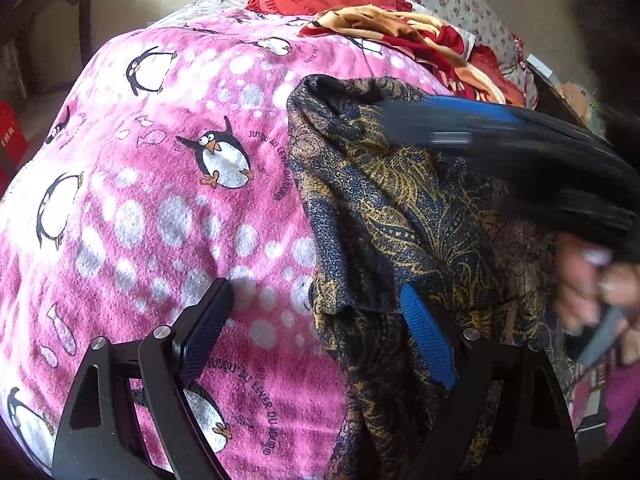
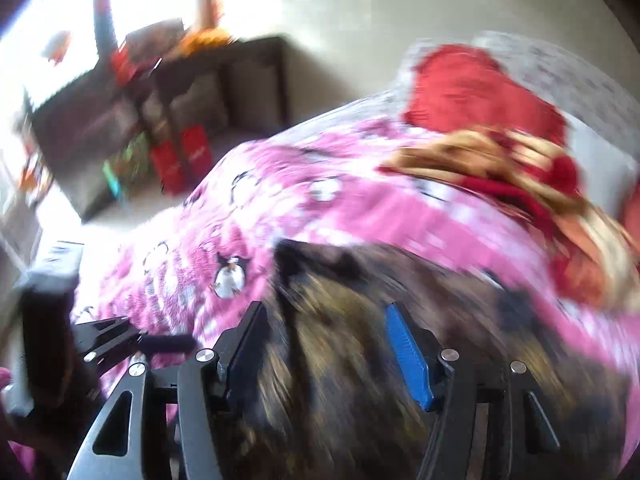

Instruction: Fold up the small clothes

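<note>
We see the bed [image 1: 168, 208] under a pink penguin blanket, with the dark patterned cloth [image 1: 400, 216] lying on it. It looks thin, limp and light; we'd pinch a corner hem. Left gripper [image 1: 316, 332] is released over its edge; right gripper [image 2: 324, 344], blurred, seems released too.

- We see bright daylight in both views; in the right wrist view the window [image 2: 60, 20] at the upper left is blown out to white.
- The left wrist view is mostly sharp: the penguins on the pink blanket [image 1: 160, 200] read clearly, with a soft shadow by the near finger.
- There the right gripper [image 1: 500, 140] and a hand [image 1: 592, 292] are smeared by motion.
- The right wrist view is blurred throughout.
- Both views bulge and darken at the corners.
</note>
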A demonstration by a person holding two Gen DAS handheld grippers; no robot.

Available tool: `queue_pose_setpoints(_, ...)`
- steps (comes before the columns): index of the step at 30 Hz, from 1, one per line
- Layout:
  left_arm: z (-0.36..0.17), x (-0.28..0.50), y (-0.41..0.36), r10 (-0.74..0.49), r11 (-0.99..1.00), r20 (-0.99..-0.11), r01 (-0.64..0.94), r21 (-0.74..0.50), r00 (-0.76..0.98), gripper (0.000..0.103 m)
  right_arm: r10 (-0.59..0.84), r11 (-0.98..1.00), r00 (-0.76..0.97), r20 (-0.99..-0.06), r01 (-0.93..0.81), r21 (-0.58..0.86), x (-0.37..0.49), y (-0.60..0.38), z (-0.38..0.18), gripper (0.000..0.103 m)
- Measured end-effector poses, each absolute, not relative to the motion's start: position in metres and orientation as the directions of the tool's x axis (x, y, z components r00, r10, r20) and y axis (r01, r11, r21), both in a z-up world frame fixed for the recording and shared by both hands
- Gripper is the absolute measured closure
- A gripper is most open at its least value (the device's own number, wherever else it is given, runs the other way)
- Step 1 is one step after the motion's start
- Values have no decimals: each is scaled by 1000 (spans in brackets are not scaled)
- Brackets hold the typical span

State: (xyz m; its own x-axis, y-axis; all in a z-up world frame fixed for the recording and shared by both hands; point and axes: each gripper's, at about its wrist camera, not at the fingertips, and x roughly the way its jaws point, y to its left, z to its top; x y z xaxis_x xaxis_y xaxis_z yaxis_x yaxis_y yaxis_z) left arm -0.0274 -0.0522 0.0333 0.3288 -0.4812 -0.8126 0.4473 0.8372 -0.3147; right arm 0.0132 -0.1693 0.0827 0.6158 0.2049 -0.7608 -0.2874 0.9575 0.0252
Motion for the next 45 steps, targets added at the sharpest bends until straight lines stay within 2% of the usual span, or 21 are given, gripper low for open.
queue_pose_setpoints(1,34,-28,-50,-489,834,-809,449,-322,326,17,210,950,594,-777,-310,19,25,-160,74,51)
queue_pose_setpoints(2,34,-29,-47,-495,830,-806,450,-329,324,17,206,944,572,-794,-330,8,37,-154,66,68)
queue_pose_setpoints(3,33,-28,-46,-503,825,-802,454,-336,322,17,187,938,551,-813,-347,-20,50,-151,57,79)
queue_pose_setpoints(4,34,-28,-45,-509,822,-799,458,-339,322,17,131,935,543,-829,-346,-79,61,-148,46,98)
queue_pose_setpoints(5,34,-30,-42,-514,818,-795,463,-341,323,17,98,941,551,-828,-323,-104,68,-149,44,98)
queue_pose_setpoints(8,32,-33,-42,-518,811,-788,485,-328,333,17,204,969,580,-789,-236,78,80,-173,54,98)
queue_pose_setpoints(10,33,-38,-41,-506,813,-792,496,-304,343,17,216,975,587,-780,-165,146,90,-185,49,99)
queue_pose_setpoints(14,41,-43,-43,-485,820,-806,498,-283,340,17,228,972,588,-776,-181,149,86,-178,50,99)
queue_pose_setpoints(16,51,-41,-41,-493,824,-798,480,-300,346,17,266,964,585,-766,-183,195,65,-185,62,95)
queue_pose_setpoints(18,61,-40,-40,-497,829,-784,471,-302,373,17,231,973,609,-759,-156,171,30,-199,73,83)
queue_pose_setpoints(20,67,-37,-43,-487,836,-781,467,-288,391,17,153,988,630,-761,-95,120,-4,-220,75,62)
queue_pose_setpoints(21,69,-36,-45,-481,841,-783,461,-284,395,17,113,993,641,-759,-56,101,-21,-231,75,60)
queue_pose_setpoints(25,69,-25,-62,-454,855,-796,446,-263,400,17,-80,993,603,-793,113,-14,-75,-277,64,60)
queue_pose_setpoints(31,40,-11,-91,-363,874,-855,454,-175,369,17,-218,936,541,-812,352,-16,-133,-350,55,60)
queue_pose_setpoints(33,41,-15,-98,-341,873,-847,472,-124,408,17,-222,920,480,-849,392,-19,-137,-368,41,60)
queue_pose_setpoints(35,42,-17,-104,-314,869,-858,488,-86,407,17,-188,918,512,-838,395,36,-147,-375,42,60)
queue_pose_setpoints(39,56,-21,-104,-340,865,-849,489,-113,405,17,-162,912,534,-830,403,82,-168,-386,58,59)
queue_pose_setpoints(45,72,-30,-103,-381,853,-827,502,-142,413,17,-333,824,509,-794,566,17,-199,-452,81,46)
